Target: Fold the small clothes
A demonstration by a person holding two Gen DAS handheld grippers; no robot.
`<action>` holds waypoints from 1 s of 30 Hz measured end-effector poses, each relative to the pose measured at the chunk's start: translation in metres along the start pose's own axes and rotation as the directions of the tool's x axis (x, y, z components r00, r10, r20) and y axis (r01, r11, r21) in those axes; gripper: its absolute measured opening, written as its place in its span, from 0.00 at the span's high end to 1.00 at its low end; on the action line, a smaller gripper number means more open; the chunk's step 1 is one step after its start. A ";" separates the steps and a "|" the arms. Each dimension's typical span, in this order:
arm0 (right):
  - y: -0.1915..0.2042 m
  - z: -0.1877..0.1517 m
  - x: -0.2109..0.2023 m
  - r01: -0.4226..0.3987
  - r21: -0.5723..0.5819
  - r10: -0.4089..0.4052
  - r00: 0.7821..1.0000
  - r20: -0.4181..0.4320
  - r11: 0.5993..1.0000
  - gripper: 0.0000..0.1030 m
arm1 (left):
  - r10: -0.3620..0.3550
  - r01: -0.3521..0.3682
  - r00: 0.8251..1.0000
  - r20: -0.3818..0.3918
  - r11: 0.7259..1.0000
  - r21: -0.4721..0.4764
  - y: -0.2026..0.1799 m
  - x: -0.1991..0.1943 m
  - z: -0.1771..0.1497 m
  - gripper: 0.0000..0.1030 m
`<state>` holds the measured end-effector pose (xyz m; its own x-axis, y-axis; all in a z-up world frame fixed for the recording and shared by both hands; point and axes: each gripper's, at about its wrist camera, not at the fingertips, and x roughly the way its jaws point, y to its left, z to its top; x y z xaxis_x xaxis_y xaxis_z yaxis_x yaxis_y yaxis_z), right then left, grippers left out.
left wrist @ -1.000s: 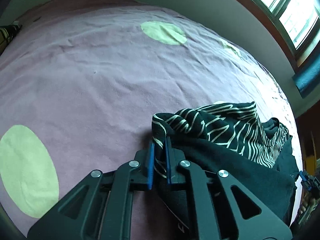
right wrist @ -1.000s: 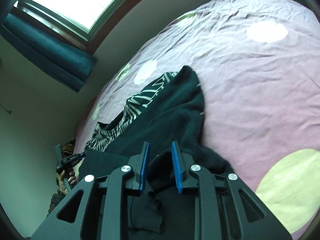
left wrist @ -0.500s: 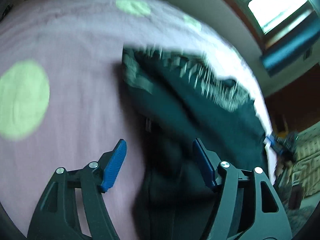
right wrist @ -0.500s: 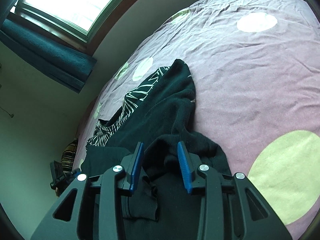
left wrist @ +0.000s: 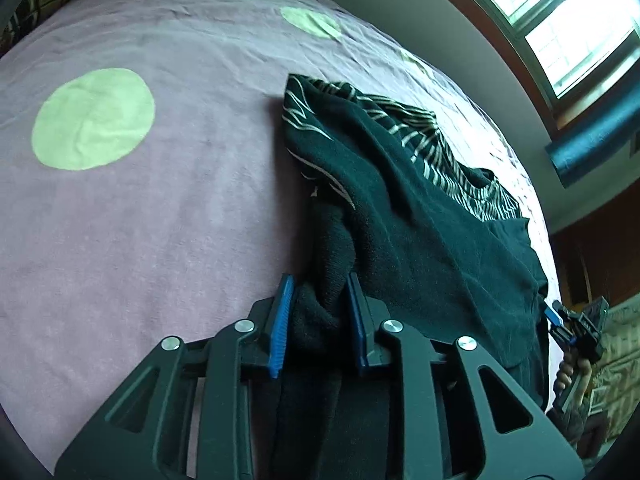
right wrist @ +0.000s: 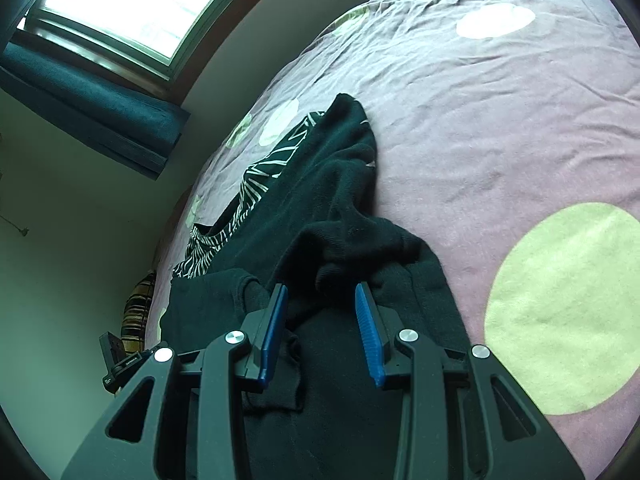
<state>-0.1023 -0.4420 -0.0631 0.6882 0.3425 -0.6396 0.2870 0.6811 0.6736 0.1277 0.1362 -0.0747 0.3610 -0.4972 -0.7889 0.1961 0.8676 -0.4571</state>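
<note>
A second earlier your left gripper [left wrist: 320, 320] had pinched the patterned corner of the dark garment [left wrist: 420, 208]; you then let go with the jaws flung wide, and at this moment they had narrowed again around a thick fold of the plain dark cloth nearer you. Whether the pads actually bit the fold I could not tell, since the cloth filled the gap but some slack may have remained. Your right gripper [right wrist: 322, 328] had gone the other way, spreading from a near-closed stance to clearly parted jaws, with cloth lying loose between them. The garment lay bunched on the purple spotted bedspread [left wrist: 180, 200], its striped side toward the window [left wrist: 560, 20]. You seemed to be regripping, so the fold itself looked barely begun.
</note>
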 end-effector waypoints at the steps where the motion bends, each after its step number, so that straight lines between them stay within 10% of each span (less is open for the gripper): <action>1: -0.001 0.000 -0.001 0.000 0.003 0.000 1.000 0.001 1.000 0.65 | -0.008 0.008 1.000 -0.004 1.000 -0.005 0.003 0.001 0.000 0.76; 9: -0.011 0.000 -0.006 -0.013 0.024 0.013 1.000 -0.002 1.000 0.65 | -0.165 0.164 0.986 0.011 0.976 -0.146 0.044 0.011 0.003 0.76; 23: -0.021 -0.023 -0.046 0.023 0.001 -0.023 1.000 -0.019 1.000 0.62 | -0.080 0.083 0.995 0.060 0.995 -0.050 0.025 -0.044 -0.045 0.48; 30: -0.034 -0.051 -0.077 0.063 -0.042 -0.066 0.995 -0.071 0.997 0.59 | -0.145 0.144 0.989 -0.010 0.987 -0.068 0.037 -0.077 -0.105 0.39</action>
<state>-0.1986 -0.4587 -0.0554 0.6184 0.3422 -0.7074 0.3016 0.7279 0.6158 0.0116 0.2059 -0.0737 0.3195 -0.6177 -0.7186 0.1833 0.7843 -0.5927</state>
